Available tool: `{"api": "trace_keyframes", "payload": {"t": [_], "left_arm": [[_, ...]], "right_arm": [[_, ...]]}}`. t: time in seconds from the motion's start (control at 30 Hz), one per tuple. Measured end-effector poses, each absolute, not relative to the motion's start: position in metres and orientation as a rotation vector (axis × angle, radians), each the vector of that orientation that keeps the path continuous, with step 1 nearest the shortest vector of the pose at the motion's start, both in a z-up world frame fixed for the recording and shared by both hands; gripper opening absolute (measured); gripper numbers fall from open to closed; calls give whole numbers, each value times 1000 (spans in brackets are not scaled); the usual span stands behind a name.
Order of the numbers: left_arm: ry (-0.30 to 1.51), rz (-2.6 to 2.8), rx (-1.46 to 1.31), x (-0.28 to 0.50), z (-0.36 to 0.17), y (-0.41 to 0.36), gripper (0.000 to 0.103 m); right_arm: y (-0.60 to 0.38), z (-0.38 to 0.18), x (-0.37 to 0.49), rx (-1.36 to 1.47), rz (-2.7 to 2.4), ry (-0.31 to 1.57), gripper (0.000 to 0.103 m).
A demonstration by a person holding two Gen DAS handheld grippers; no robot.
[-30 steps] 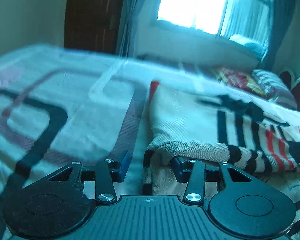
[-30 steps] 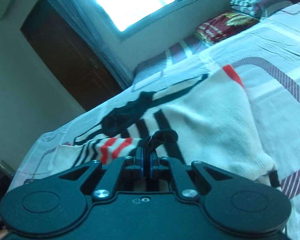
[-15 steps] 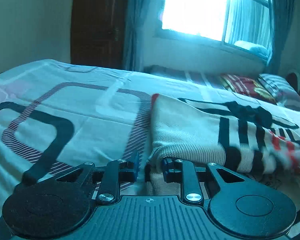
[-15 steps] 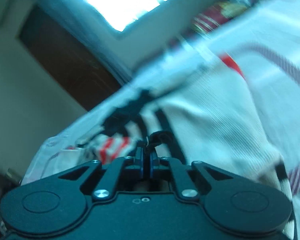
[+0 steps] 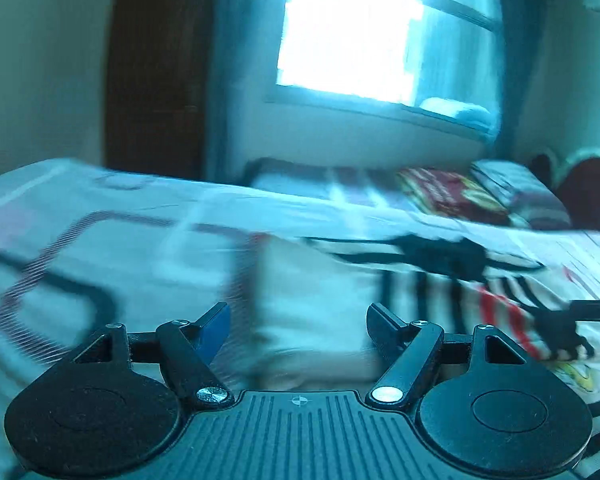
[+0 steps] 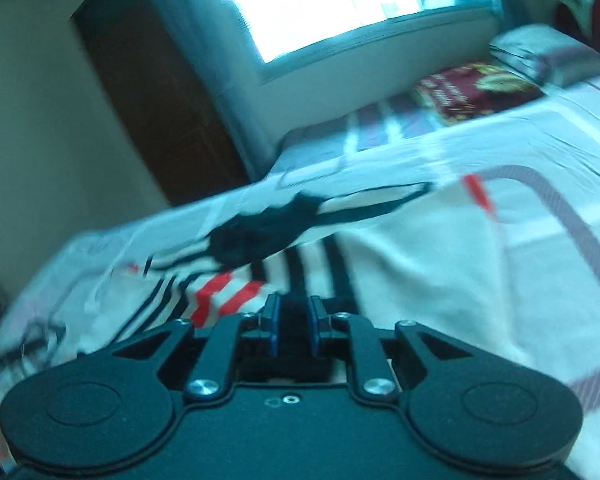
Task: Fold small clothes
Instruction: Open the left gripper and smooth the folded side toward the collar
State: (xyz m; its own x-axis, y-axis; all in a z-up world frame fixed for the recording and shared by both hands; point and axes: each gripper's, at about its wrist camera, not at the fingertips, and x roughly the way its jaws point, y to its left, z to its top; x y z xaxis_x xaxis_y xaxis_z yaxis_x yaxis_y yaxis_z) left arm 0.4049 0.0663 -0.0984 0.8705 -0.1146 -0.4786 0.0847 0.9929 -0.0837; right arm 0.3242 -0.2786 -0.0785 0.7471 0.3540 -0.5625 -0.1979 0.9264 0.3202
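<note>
The left gripper (image 5: 298, 322) has its jaws opening, already wide apart, with nothing pressed between them; the cream fold of the sweater (image 5: 320, 300) lies just beyond and below the gap. The right gripper (image 6: 293, 322) has its jaws parting too, though only by a narrow gap; dark fabric shows in that gap, and whether the blue pads (image 6: 271, 328) touch it cannot be told through the blur.

The sweater (image 6: 400, 272) lies flat on the bed (image 6: 560, 148), a soft ribbed knit in cream with black and red stripes and a black collar part at its far side. To one side of the sweater the sheet (image 5: 80, 240) runs open and smooth, printed with rounded dark and striped bands. Beyond the sweater, at the bed's far edge, sit a red printed pillow (image 6: 476, 92) and a striped pillow (image 6: 540, 52). Behind those stand a bright window (image 5: 352, 28) and a dark wooden door (image 5: 156, 72).
</note>
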Motion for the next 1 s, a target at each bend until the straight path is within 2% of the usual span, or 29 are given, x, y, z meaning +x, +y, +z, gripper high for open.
{"api": "trace_keyframes", "payload": {"t": [0.07,0.1,0.2,0.23,0.27,0.43,0.6,0.67,0.77,0.93,0.97,1.0], "left_arm": [[575,-122,-11,422,-117,48,74],[639,-116,25,430,-132,44,74],[636,-148,112,430,-134,41,74],[622,-150,112,432,-124,43,74],[588,-142,101,435,-117,47,74],[555,-126,45,476,-105,56,74],[711,-132,86,517,-137,36,75],[734,-128,81,517,-126,34,74],[631,-155,27,521,-109,41,74],[699,-112,68,565,-126,43,75],[742,-108,80,574,-138,46,81],[735,-96,58,575,-141,51,94]], "right_arm": [[-261,-88,329,128,294,696,12],[-258,-96,332,67,257,718,6],[-265,-90,338,122,225,739,3],[-263,-83,338,110,214,718,11],[-262,-77,338,126,226,677,13],[-233,-76,371,192,337,674,14],[-192,-98,402,100,348,739,10],[-185,-90,403,95,348,739,12],[-182,-79,403,108,392,654,16],[-158,-97,432,88,426,702,15],[-155,-104,435,72,417,708,14],[-158,-107,434,78,417,689,13]]}}
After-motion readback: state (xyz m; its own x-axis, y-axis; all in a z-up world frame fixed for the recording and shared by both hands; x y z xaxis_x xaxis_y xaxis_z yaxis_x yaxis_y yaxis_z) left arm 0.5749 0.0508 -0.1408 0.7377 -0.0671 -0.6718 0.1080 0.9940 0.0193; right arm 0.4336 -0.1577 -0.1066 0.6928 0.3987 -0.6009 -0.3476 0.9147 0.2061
